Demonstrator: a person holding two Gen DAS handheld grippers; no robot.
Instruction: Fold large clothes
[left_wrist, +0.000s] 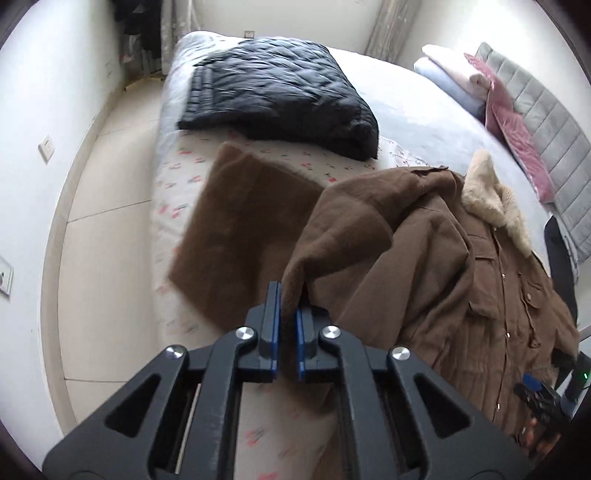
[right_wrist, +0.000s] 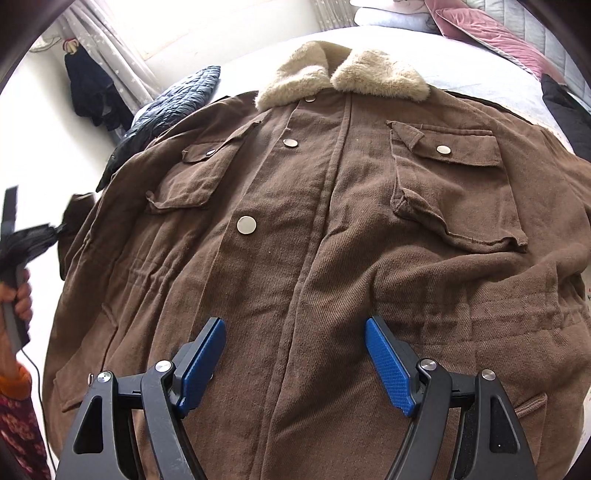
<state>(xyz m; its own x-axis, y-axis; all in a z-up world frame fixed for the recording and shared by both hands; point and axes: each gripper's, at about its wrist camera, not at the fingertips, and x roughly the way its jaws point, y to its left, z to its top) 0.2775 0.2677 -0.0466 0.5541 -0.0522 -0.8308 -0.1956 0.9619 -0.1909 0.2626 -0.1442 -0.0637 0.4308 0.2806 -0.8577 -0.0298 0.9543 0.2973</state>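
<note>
- We see the left gripper (left_wrist: 289, 310) with blue pads pinched on a fold of the brown cotton coat with cream fur collar (left_wrist: 424, 251), lifted edge rising just ahead of the fingertips.
- Right gripper (right_wrist: 295, 328) fingers spread wide, nothing between them, hovering over the coat's front placket; snap buttons (right_wrist: 246, 225) ahead of the pads.
- Coat lies flat on the floral-sheeted bed (left_wrist: 177, 192); folded navy quilted jacket (left_wrist: 277, 96) far beyond the left fingers.

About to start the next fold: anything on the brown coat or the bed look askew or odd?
Nothing is damaged. The brown coat lies face up, but its sleeve is bunched and lifted, pinched in the shut left gripper. One chest pocket flap is curled at its corner. The right gripper hovers open.
</note>
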